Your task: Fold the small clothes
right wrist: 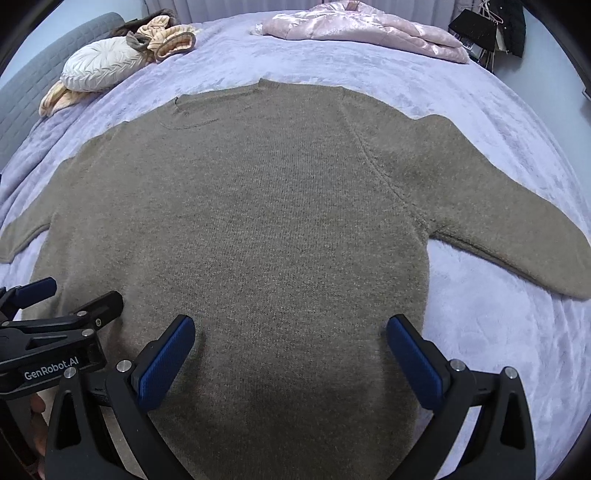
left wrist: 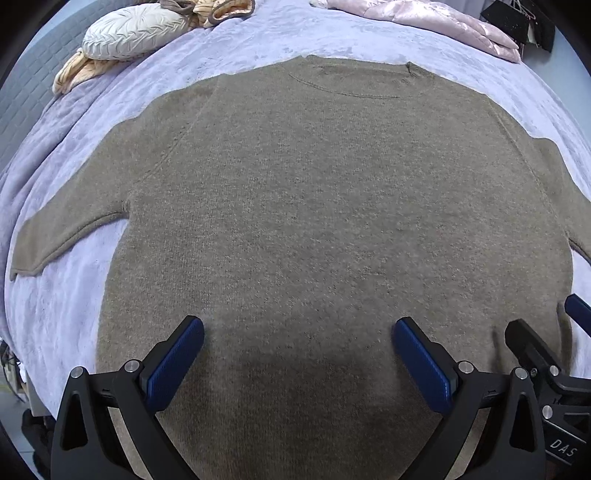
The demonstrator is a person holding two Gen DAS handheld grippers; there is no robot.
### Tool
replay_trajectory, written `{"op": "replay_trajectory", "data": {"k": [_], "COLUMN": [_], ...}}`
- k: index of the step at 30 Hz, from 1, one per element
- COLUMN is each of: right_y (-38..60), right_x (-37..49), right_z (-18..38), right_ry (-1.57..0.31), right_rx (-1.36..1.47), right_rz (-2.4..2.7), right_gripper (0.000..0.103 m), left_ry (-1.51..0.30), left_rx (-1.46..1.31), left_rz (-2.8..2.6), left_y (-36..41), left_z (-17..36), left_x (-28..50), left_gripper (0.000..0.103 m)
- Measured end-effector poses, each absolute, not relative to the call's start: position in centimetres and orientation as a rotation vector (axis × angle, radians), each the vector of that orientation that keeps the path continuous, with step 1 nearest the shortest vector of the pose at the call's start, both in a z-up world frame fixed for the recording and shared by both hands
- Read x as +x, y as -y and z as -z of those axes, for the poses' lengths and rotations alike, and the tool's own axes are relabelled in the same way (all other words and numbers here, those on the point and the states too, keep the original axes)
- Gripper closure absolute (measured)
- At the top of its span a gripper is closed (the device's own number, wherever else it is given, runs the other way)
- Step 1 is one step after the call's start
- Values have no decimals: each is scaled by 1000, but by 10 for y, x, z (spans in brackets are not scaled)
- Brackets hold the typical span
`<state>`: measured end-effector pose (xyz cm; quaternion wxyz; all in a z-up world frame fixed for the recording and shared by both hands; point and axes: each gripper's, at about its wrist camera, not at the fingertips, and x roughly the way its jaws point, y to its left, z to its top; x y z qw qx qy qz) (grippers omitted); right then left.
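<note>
You have not started folding: the sweater [left wrist: 303, 206] lies spread flat across the middle of the bed [left wrist: 66, 295], neck toward the far edge, hem toward the near edge under your tools, and both sleeves are out to the sides. The left sleeve [left wrist: 70, 225] reaches toward the bed's left edge, the right sleeve [right wrist: 498, 221] toward its right edge. I judge that every fold is left to do: sleeves in, then the body over.

Your left gripper [left wrist: 299, 354] hangs wide apart over the hem, holding nothing; your right gripper [right wrist: 291, 350] is just beside it, equally wide and empty, near the hem's right corner.

The sweater is a taupe knit, fuzzy and matte, with raglan seams and a ribbed round neck; it looks soft and limp, likely to sag when lifted. The bed's cover is a lilac plush with a crushed sheen. Near the far left corner sits a round pleated cushion [right wrist: 99, 66]; a glossy pink quilted jacket [right wrist: 365, 29] lies along the far edge
</note>
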<state>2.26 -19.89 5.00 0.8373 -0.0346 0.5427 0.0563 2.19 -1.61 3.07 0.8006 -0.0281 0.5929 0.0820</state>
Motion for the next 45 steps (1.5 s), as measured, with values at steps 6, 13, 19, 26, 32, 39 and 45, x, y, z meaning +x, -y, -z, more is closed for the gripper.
{"op": "replay_trajectory", "data": {"k": [6, 13, 19, 26, 32, 39, 45], "right_y": [203, 230, 298, 383, 471, 569, 601], "right_x": [25, 30, 36, 38, 28, 12, 29], "right_z": [-66, -82, -88, -95, -97, -81, -76], "right_ry": [-1110, -1054, -1041, -1025, -996, -977, -889], "right_rx": [-73, -42, 78, 151, 238, 396, 459], "right_rz": [-122, -99, 0, 117, 250, 358, 284], "right_gripper": [0, 0, 0, 0, 0, 0, 4], "left_ry": [-1224, -1163, -1150, -1132, -1141, -1172, -1196], "left_rx": [-16, -22, 16, 85, 108, 128, 148], "left_rz": [-200, -180, -129, -36, 11, 45, 55], "left_y": [29, 39, 78, 151, 202, 249, 279], "left_z": [-47, -72, -82, -95, -97, -84, -71], "left_x": [24, 34, 46, 71, 89, 107, 122], "left_gripper": [0, 0, 0, 0, 0, 0, 0]}}
